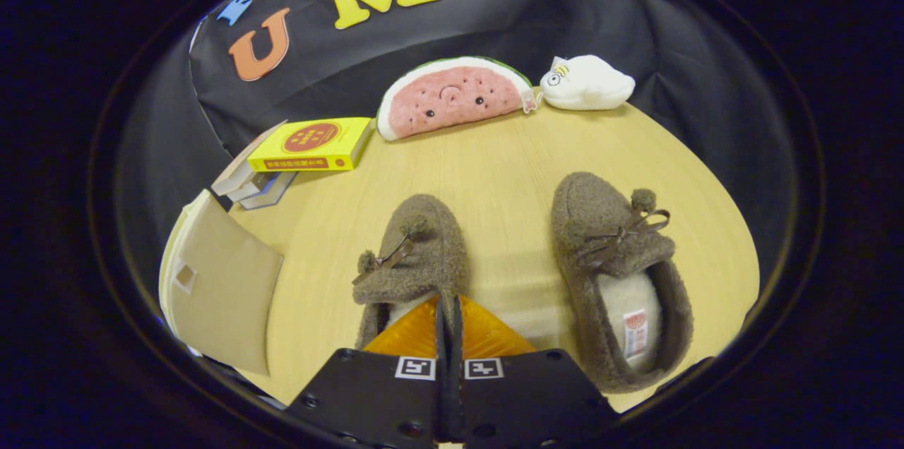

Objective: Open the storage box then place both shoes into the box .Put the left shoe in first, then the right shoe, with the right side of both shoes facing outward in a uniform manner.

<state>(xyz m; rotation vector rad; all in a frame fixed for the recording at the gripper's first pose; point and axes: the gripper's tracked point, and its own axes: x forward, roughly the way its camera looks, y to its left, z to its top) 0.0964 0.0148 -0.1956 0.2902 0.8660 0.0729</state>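
The tabletop (494, 159) is carrying a cardboard storage box (226, 286), sitting flat at its left edge. Two fuzzy brown shoes are lying mid-table: right shoe (621, 272), left shoe (417, 258). The gripper (448, 315) is hovering with fingers closed together, empty, over the left shoe's opening.

Pale wood tabletop (494, 166); black cloth wall (635, 25) draped behind, creased; dim, even light.
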